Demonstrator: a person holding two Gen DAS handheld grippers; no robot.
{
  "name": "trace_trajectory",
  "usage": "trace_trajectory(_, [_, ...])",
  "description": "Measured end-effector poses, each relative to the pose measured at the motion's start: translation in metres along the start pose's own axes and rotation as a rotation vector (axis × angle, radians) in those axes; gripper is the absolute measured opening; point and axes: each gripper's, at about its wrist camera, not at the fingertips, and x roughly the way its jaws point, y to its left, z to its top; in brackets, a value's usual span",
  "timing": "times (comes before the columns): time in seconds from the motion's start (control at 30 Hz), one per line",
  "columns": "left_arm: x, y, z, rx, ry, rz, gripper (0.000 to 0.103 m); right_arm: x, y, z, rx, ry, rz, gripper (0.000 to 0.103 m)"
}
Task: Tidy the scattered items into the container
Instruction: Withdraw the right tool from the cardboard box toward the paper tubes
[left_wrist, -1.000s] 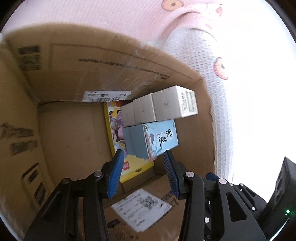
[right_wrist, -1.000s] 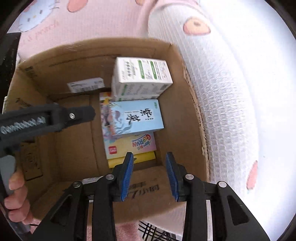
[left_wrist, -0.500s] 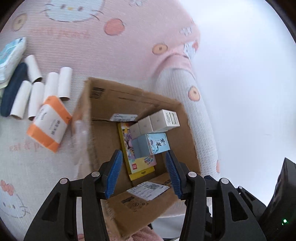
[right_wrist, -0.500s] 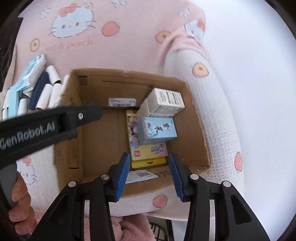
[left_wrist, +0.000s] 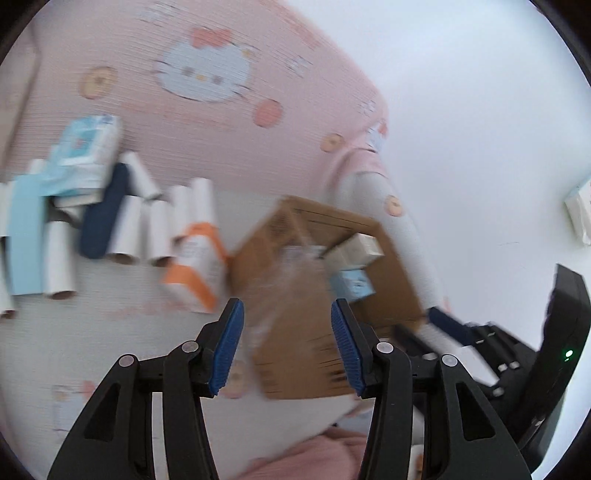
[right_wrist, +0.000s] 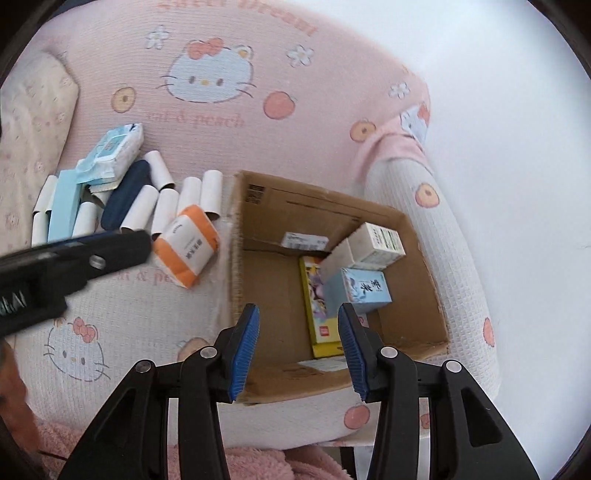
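Right wrist view | right gripper (right_wrist: 298, 328) agape, empty, jaws just widened | left gripper (left_wrist: 287, 324) parted, empty | cardboard box (right_wrist: 424, 295) right of orange pack (right_wrist: 186, 254)

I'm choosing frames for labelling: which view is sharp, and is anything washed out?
Left wrist view: motion-blurred, the cardboard box and paper tubes smeared. Right wrist view: sharp, print on the orange pack visible. Both: right side washed out white, edges bent by fisheye.

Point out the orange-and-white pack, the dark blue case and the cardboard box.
orange-and-white pack (right_wrist: 186, 251): right wrist view, on its white middle face.
dark blue case (right_wrist: 125, 195): right wrist view, on the middle of its top.
cardboard box (right_wrist: 273, 284): right wrist view, on its bare floor.
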Motion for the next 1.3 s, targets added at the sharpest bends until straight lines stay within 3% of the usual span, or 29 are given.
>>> trace_trajectory(0.17, [-0.029,0.05,-0.009,-0.024,-0.022,-0.005,0.053,-0.034,0.044,-0.012,-0.082,-0.217,-0.156,0.041])
trace_trajectory(0.27, [-0.049,0.075,-0.01,0.006,-0.055,0.021,0.053,-0.049,0.064,-0.018,-0.092,-0.302,-0.169,0.042])
trace_trajectory(0.4, [-0.063,0.097,-0.01,0.074,-0.075,0.092,0.054,-0.046,0.081,-0.014,-0.082,-0.307,-0.061,0.05])
trace_trajectory(0.57, [-0.066,0.127,-0.007,0.124,-0.062,0.159,0.06,-0.021,0.101,-0.005,-0.035,-0.264,0.069,0.05])
trace_trajectory(0.63, [-0.063,0.134,-0.006,0.149,-0.042,0.169,0.061,-0.013,0.109,-0.003,-0.011,-0.273,0.143,0.05])
trace_trajectory(0.73, [-0.056,0.143,-0.006,0.171,-0.013,0.15,0.062,-0.002,0.122,0.002,0.024,-0.293,0.179,0.05])
trace_trajectory(0.83, [-0.049,0.153,-0.004,0.156,-0.001,0.117,0.064,0.008,0.131,0.007,0.084,-0.323,0.266,0.056])
trace_trajectory(0.9, [-0.042,0.162,0.002,0.136,-0.005,0.113,0.066,0.018,0.136,0.014,0.131,-0.329,0.365,0.064])
trace_trajectory(0.97, [-0.036,0.17,0.008,0.101,-0.01,0.12,0.066,0.031,0.143,0.025,0.151,-0.308,0.447,0.065])
trace_trajectory(1.3, [-0.021,0.217,0.059,-0.019,-0.124,0.153,0.071,0.095,0.165,0.066,0.258,-0.191,0.619,0.065])
